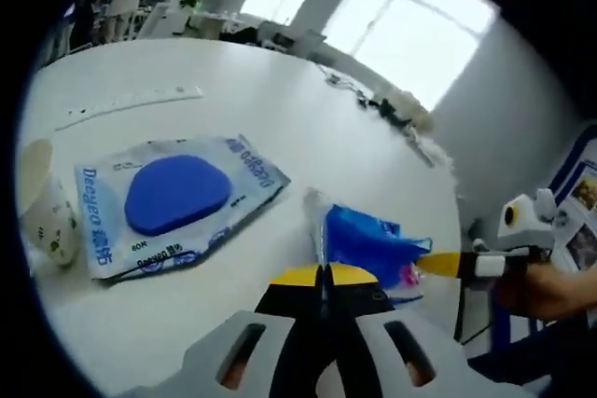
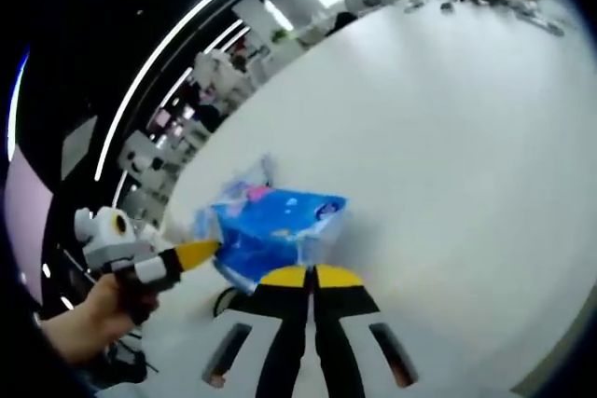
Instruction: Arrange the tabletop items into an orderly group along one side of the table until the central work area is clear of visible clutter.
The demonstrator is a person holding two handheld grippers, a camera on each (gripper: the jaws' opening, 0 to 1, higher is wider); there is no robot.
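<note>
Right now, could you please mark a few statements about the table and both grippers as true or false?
1. Both grippers pinch the blue plastic packet. True: left gripper and right gripper each have jaws closed on it.
2. The flat wipes pouch stands upright. False: it lies flat on the white table.
3. A paper cup sits beside the pouch. True.
4. A ruler lies on top of the pouch. False: it lies apart, farther back.
</note>
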